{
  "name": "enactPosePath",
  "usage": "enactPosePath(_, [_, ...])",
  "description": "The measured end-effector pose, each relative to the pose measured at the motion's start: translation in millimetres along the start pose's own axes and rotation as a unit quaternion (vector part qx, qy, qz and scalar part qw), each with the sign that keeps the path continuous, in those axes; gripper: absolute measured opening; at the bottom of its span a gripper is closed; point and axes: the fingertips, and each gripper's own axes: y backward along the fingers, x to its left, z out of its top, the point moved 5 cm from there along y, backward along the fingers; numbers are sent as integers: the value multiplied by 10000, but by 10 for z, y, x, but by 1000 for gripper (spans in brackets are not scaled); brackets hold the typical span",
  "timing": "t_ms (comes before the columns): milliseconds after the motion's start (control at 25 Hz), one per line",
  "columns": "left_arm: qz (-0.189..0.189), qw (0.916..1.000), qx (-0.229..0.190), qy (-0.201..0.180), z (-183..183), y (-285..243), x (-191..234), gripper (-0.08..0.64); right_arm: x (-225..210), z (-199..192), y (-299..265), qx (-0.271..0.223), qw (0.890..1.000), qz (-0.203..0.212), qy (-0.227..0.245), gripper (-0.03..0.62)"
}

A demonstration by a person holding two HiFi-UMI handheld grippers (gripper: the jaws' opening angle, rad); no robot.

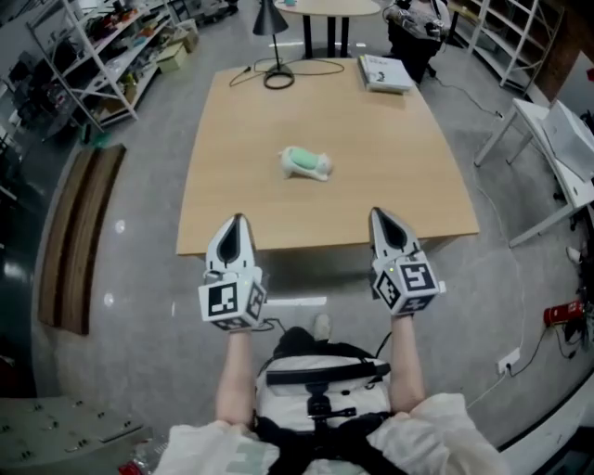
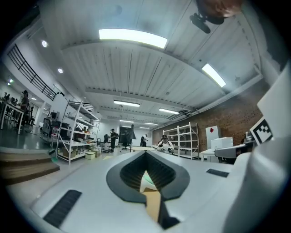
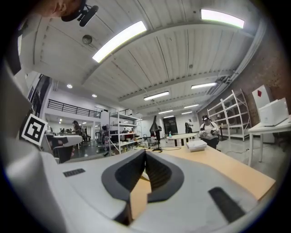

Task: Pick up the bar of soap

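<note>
The bar of soap point(image 1: 306, 162), pale green and white, lies near the middle of the light wooden table point(image 1: 390, 167). Both grippers hover side by side over the table's near edge, well short of the soap. My left gripper point(image 1: 239, 220) points at the table with its jaws together and nothing held. My right gripper point(image 1: 376, 213) is also shut and empty. In the left gripper view the soap point(image 2: 146, 181) shows as a small pale shape through the slot below the closed tips of the left gripper point(image 2: 145, 152). The right gripper view shows the right gripper point(image 3: 145, 151) closed, with the table point(image 3: 218, 168) running ahead.
A black desk lamp point(image 1: 271, 23) with its cable stands at the table's far edge, and a white book point(image 1: 383, 72) lies at the far right corner. Behind are a round table point(image 1: 327, 7) and a seated person point(image 1: 413, 23). Shelves point(image 1: 93, 56) line the left, white furniture point(image 1: 557, 139) the right.
</note>
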Motion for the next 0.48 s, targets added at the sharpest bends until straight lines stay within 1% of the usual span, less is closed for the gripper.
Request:
enactPosePath(160, [155,9999,31,22,-51,-452,71,0,-165,13,-477,86,9999,127,-38,5])
enactPosePath(280, [135,9999,14,22,-70,-798,78,0,-314,-6,-781,136,9996,214,-116,5])
enactPosePath(480, [88,9999,49,115,-103,-1357,191,0,-499,-19,-1335,428,9987,214,-198,5])
